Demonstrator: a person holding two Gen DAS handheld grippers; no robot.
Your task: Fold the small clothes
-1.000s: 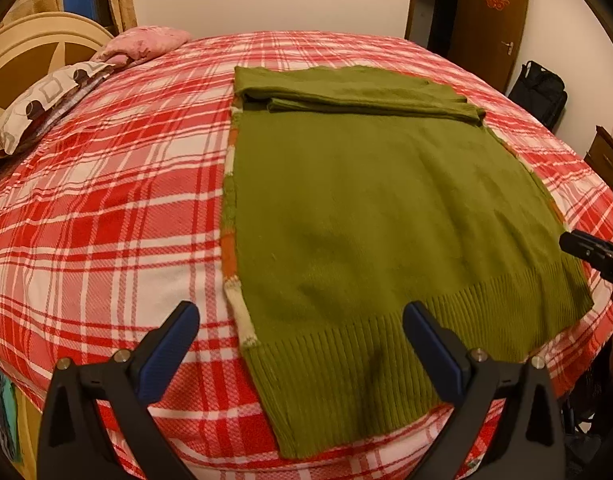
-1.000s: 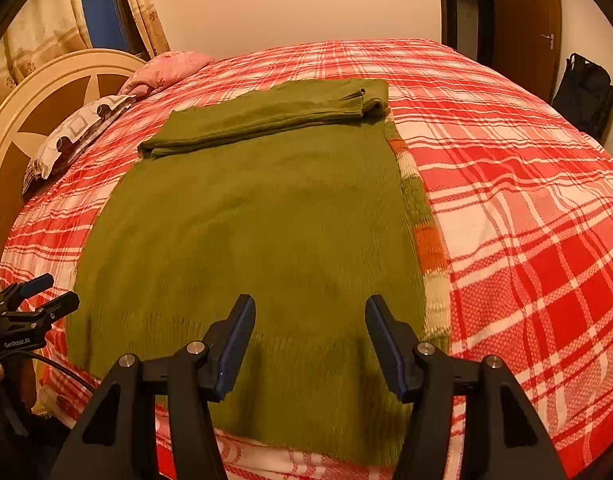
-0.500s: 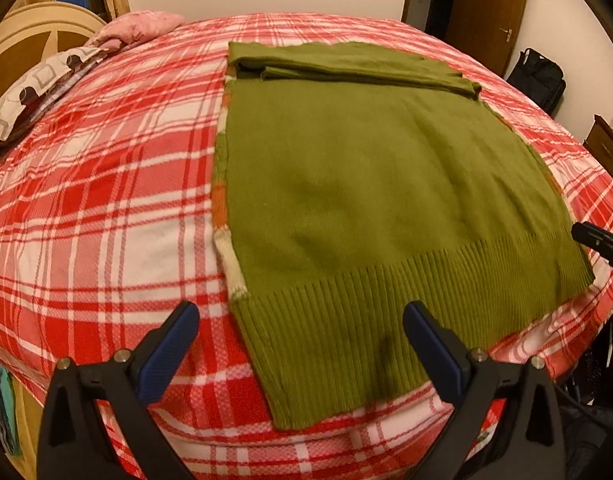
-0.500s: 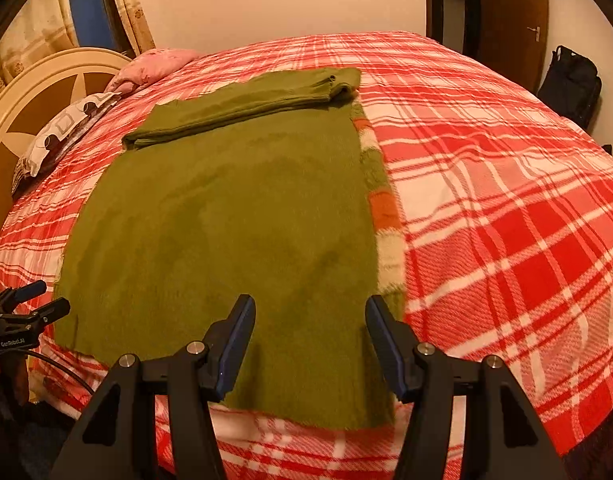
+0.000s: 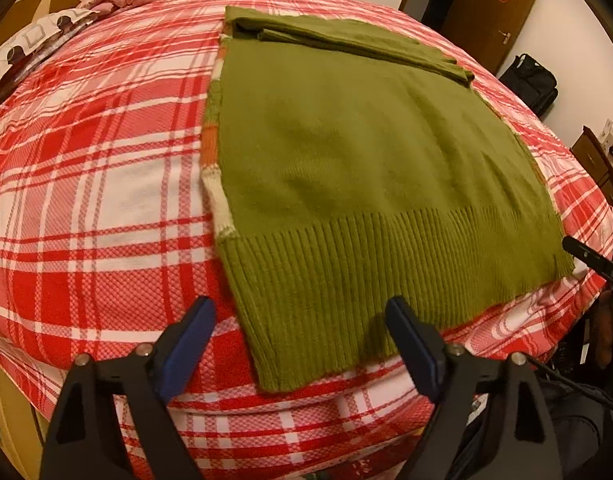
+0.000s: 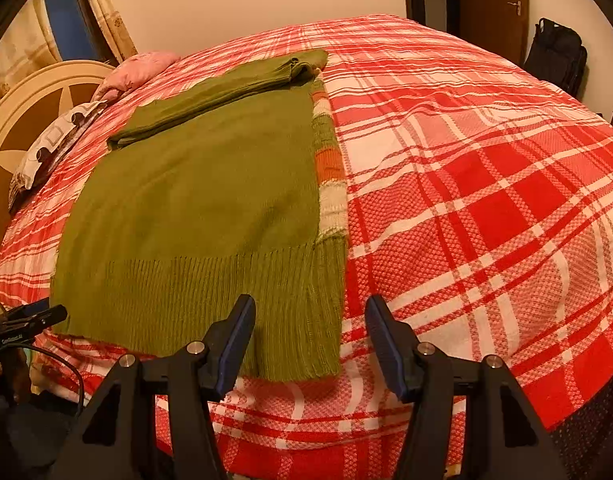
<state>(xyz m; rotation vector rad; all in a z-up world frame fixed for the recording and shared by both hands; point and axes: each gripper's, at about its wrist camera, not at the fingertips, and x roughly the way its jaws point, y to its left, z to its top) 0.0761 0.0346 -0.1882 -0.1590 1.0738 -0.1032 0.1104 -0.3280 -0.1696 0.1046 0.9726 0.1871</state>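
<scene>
Left tool [image 5: 298,330] sits wide apart with its jaws closing in right now, and the near left corner of the green sweater [image 5: 362,184] shows in the gap between its blue pads [image 5: 186,354], but the pads aren't pressing on the knit as far as I can see, so it's got hold of nothing. Right tool [image 6: 309,334] is roughly half open, hanging over the sweater's near right corner, with the ribbed hem [image 6: 210,300] under its left finger and bare bedspread under the right one; nothing pinched there either. The sweater itself lies flat on the red and white plaid bedspread [image 5: 86,200] of the bed, sleeves folded across the far end, a striped orange and cream edge peeking out along the sides. Pillows [image 6: 58,144] sit by the headboard [image 6: 22,120], and a black bag [image 6: 556,60] stands beside the brown door [image 5: 490,8].
</scene>
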